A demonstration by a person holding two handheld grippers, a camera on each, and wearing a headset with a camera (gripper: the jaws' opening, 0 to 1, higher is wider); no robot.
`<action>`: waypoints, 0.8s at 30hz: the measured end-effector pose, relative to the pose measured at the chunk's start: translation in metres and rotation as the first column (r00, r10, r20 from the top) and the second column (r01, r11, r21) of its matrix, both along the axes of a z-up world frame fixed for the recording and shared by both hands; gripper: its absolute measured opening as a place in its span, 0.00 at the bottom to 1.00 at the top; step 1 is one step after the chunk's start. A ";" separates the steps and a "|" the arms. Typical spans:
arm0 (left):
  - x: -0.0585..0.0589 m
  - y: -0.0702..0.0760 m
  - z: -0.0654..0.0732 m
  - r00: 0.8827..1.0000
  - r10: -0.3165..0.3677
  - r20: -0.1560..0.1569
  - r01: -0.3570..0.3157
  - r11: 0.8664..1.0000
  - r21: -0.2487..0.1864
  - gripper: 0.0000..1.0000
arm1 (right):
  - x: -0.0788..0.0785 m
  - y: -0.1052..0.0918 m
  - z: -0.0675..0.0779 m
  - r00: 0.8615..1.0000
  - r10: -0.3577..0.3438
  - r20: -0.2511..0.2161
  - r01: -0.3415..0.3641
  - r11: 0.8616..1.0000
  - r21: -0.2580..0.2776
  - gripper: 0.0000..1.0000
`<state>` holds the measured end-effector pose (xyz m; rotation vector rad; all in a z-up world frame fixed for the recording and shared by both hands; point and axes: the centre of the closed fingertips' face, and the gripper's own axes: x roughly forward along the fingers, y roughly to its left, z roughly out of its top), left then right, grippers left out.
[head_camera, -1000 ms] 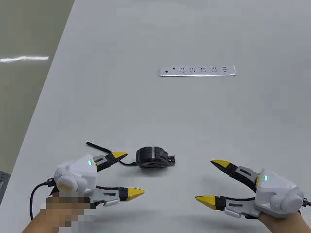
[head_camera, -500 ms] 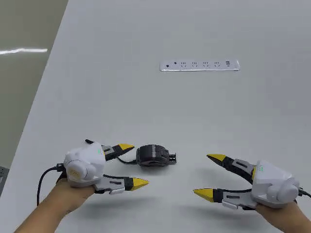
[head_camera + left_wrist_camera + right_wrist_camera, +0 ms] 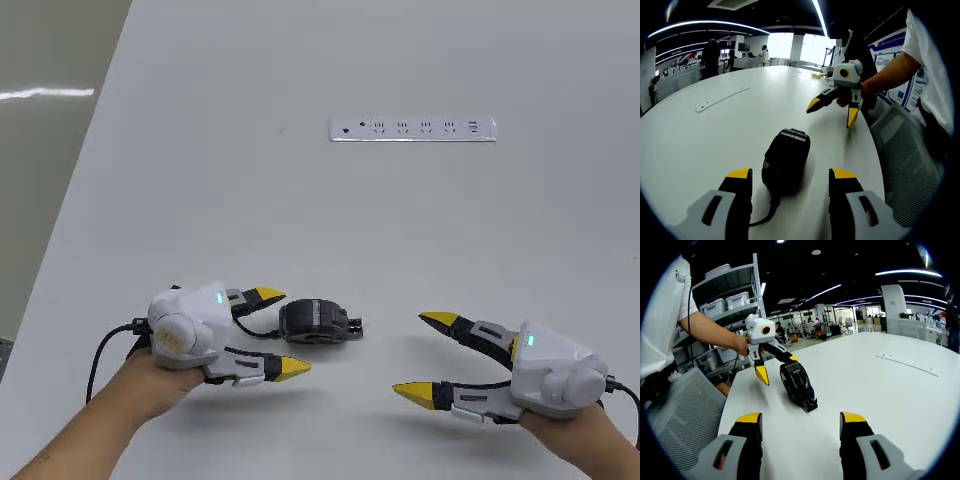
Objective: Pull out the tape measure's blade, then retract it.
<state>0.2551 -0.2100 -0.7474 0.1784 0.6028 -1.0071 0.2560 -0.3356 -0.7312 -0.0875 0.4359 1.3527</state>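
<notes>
A black tape measure lies on the white table, its blade tip facing right and a black strap trailing off its left side. My left gripper is open just left of it, yellow fingertips level with its left end. Through the left gripper view the tape measure sits just ahead of the open jaws. My right gripper is open further right, apart from the case. The right gripper view shows the tape measure ahead, with the left gripper behind it.
A white power strip lies flat at the far middle of the table. The table's left edge drops to a grey-green floor. A mesh chair stands by the table's near edge in the right gripper view.
My left gripper has moved right and forward, closer to the tape measure's left end. The right gripper has edged slightly left. The tape measure has not moved.
</notes>
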 end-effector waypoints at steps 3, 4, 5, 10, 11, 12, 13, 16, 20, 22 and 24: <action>0.002 0.000 -0.003 1.000 -0.002 -0.006 0.002 1.000 0.002 0.58 | 0.002 0.002 -0.001 1.000 0.004 -0.004 -0.004 1.000 0.000 0.63; 0.003 0.000 -0.004 1.000 -0.002 -0.010 0.002 1.000 0.003 0.57 | 0.002 0.002 -0.002 1.000 0.005 -0.005 -0.005 1.000 -0.001 0.63; 0.003 0.000 -0.005 1.000 -0.002 -0.015 0.002 1.000 0.003 0.56 | 0.003 0.002 -0.003 1.000 0.005 -0.008 -0.005 1.000 -0.002 0.63; 0.005 -0.003 -0.008 1.000 -0.011 -0.021 0.011 1.000 0.005 0.55 | 0.004 0.003 -0.005 1.000 0.008 -0.013 -0.008 1.000 -0.002 0.62; 0.006 -0.004 -0.009 1.000 -0.013 -0.021 0.013 1.000 0.007 0.55 | 0.004 0.003 -0.005 1.000 0.008 -0.013 -0.008 1.000 -0.002 0.62; 0.007 -0.004 -0.010 1.000 -0.018 -0.020 0.018 1.000 0.013 0.54 | 0.005 0.003 -0.006 1.000 0.008 -0.015 -0.008 1.000 -0.003 0.62; 0.008 -0.005 -0.010 1.000 -0.020 -0.021 0.020 1.000 0.014 0.54 | 0.005 0.002 -0.006 1.000 0.009 -0.016 -0.009 1.000 -0.004 0.62; 0.011 -0.006 -0.011 0.999 -0.024 -0.022 0.024 1.000 0.015 0.53 | 0.006 0.002 -0.007 1.000 0.011 -0.016 -0.011 1.000 -0.006 0.62; 0.013 -0.007 -0.012 0.999 -0.023 -0.030 0.024 1.000 0.013 0.52 | 0.006 0.002 -0.009 1.000 0.015 -0.021 -0.016 1.000 -0.010 0.62; 0.013 -0.008 -0.013 0.999 -0.031 -0.029 0.031 0.999 0.019 0.51 | 0.006 0.002 -0.011 1.000 0.016 -0.025 -0.016 1.000 -0.010 0.61; 0.014 -0.009 -0.014 0.999 -0.035 -0.030 0.036 0.999 0.021 0.48 | 0.006 0.002 -0.011 0.999 0.017 -0.027 -0.017 1.000 -0.012 0.61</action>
